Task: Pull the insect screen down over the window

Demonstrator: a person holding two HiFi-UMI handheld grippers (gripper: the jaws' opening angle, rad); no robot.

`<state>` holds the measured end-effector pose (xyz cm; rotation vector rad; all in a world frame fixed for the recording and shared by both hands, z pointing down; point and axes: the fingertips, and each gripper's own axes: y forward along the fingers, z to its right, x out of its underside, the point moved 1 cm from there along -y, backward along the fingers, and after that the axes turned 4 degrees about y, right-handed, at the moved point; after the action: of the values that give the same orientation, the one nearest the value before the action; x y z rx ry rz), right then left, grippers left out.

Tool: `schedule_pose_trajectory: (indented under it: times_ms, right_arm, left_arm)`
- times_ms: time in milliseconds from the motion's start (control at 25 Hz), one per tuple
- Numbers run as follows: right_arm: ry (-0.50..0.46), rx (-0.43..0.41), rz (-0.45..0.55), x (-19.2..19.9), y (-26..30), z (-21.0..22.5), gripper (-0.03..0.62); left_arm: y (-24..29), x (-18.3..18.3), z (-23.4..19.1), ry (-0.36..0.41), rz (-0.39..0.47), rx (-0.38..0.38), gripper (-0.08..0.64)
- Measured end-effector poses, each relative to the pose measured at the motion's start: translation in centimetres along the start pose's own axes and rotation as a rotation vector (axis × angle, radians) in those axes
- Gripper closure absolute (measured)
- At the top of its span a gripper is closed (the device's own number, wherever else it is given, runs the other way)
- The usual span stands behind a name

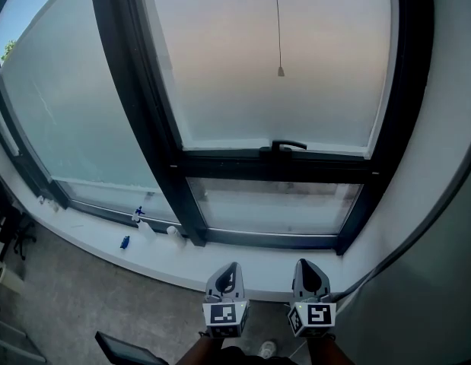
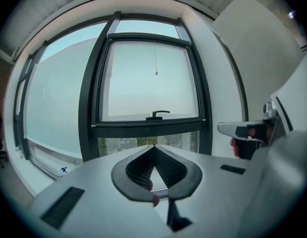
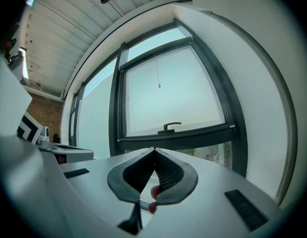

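A dark-framed window stands ahead of me. A pale translucent sheet fills its upper sash down to a crossbar that carries a black handle. A thin cord with a small weight hangs in front of the sheet. The low pane under the bar is clear glass. My left gripper and right gripper are side by side, well short of the window, both shut and empty. Both gripper views look at the handle over the meeting tips of the left gripper and the right gripper.
A white sill runs below the window, with small blue items and a white bottle on it. A wide frosted pane lies to the left, a white wall to the right. A chair stands at far left.
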<state>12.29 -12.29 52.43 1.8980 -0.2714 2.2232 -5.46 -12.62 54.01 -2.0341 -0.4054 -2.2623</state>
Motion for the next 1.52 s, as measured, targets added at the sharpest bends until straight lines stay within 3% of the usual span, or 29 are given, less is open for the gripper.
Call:
schedule_pose_trajectory:
  times_ms: [280,800,1320,1520]
  right_arm:
    - [-0.045,0.002,0.006,-0.3,2.4,1.0,0.589]
    - [-0.194,0.029,0.011,-1.2,10.3,0.5,0.589]
    - [-0.168,0.12,0.004,-0.4,18.2,1.7,0.589]
    - [-0.204,0.158,0.017,-0.3,20.4,1.8,0.589]
  left_arm:
    - [2.5,-1.3,-0.6,-0.007,0.014,-0.006,0.561]
    - [11.2,-1.7,-2.7,-0.03,0.031,0.088,0.561]
    - [18.6,-2.2,-6.5,-0.03,0.057,0.187,0.561]
    - [20.9,-2.0,-8.2,-0.019,0.052,0.208,0.561]
